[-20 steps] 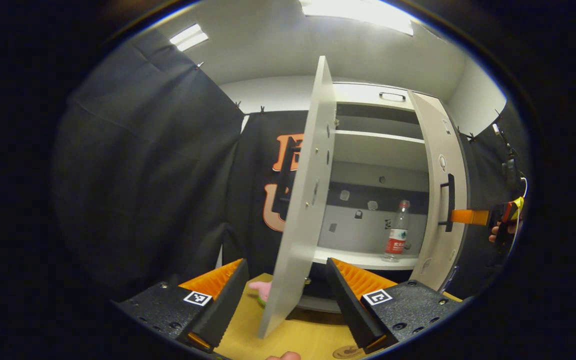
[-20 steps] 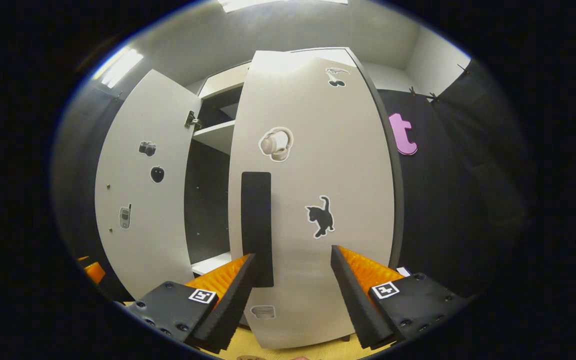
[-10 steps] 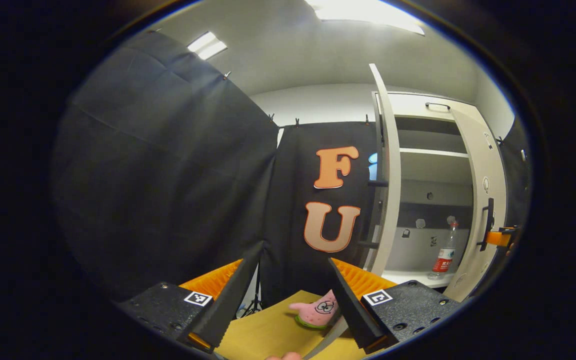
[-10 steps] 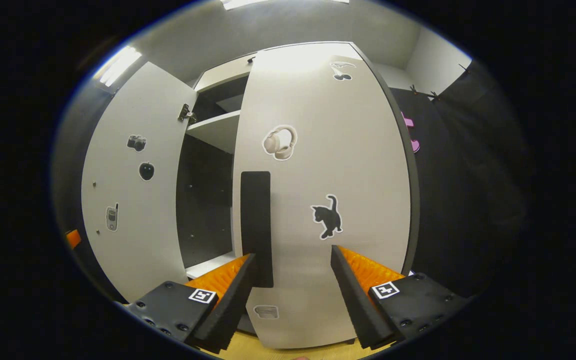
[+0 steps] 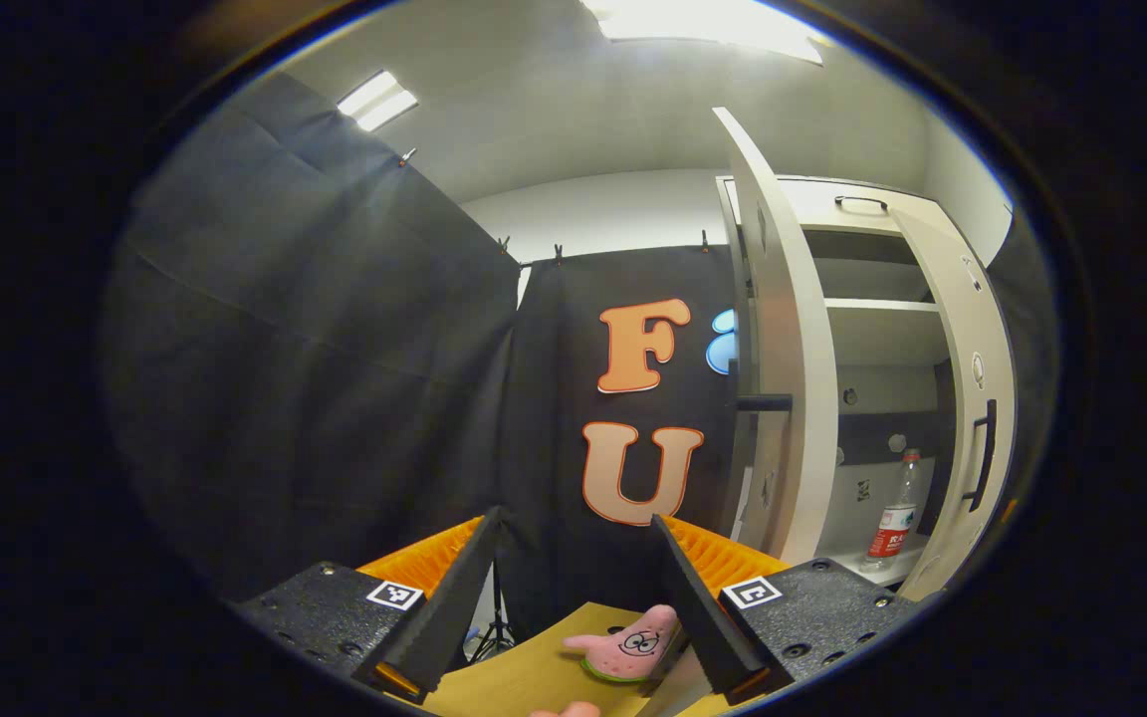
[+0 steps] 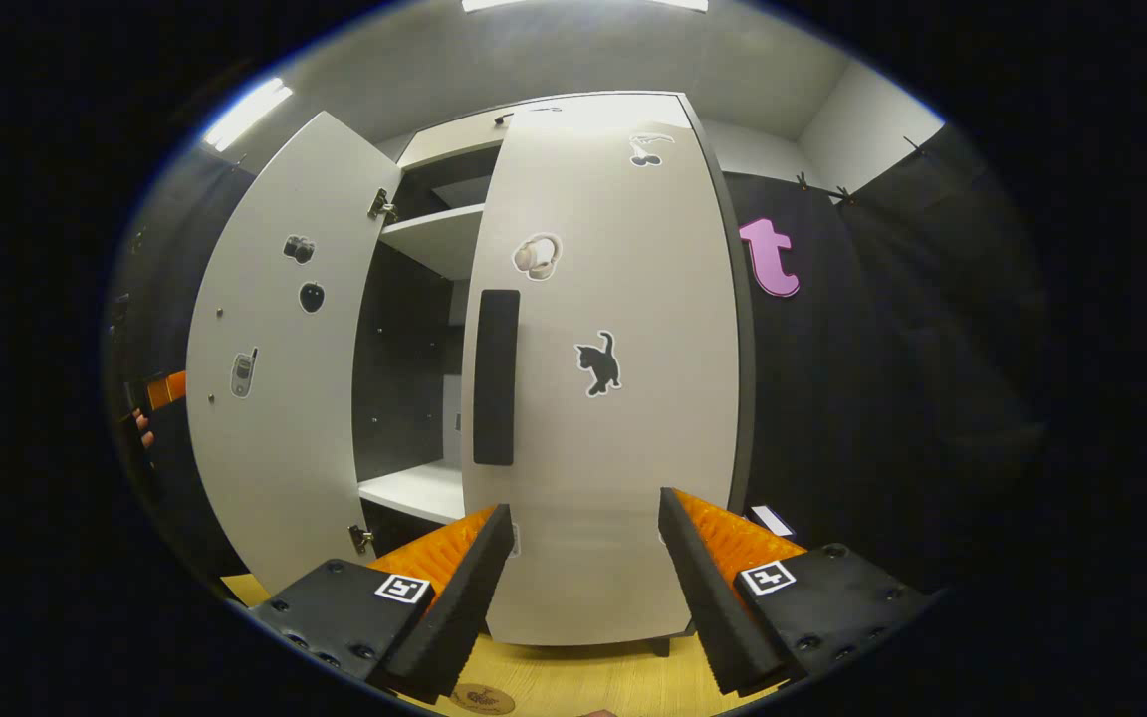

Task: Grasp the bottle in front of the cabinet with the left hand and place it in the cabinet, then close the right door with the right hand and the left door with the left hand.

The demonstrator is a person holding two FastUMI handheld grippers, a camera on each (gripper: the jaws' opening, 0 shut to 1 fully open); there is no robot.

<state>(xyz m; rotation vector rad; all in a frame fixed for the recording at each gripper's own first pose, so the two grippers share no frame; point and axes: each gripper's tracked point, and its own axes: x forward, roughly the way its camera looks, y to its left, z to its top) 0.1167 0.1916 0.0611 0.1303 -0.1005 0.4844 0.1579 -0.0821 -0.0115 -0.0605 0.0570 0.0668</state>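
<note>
The clear bottle [image 5: 894,513] with a red label stands upright on the cabinet's lower shelf [image 5: 887,573]. In the left gripper view my left gripper [image 5: 573,597] is open and holds nothing; it faces the booth wall, and the open left door [image 5: 783,349] stands edge-on to its right. In the right gripper view my right gripper [image 6: 578,588] is open, a short way in front of the right door [image 6: 623,398], below its dark handle [image 6: 496,376]. That door stands nearly shut. The left door [image 6: 275,378] hangs wide open, with the other gripper [image 6: 163,388] at its outer edge.
A pink starfish plush [image 5: 628,642] lies on the wooden table [image 5: 524,677] just beyond my left fingers. An upper shelf [image 6: 434,234] shows through the gap between the doors. A round coaster [image 6: 482,697] sits on the table [image 6: 583,682] near my right gripper.
My left gripper has swung left from the cabinet opening to the outer side of the left door. My right gripper has drawn back from the right door's handle, which now sits farther off.
</note>
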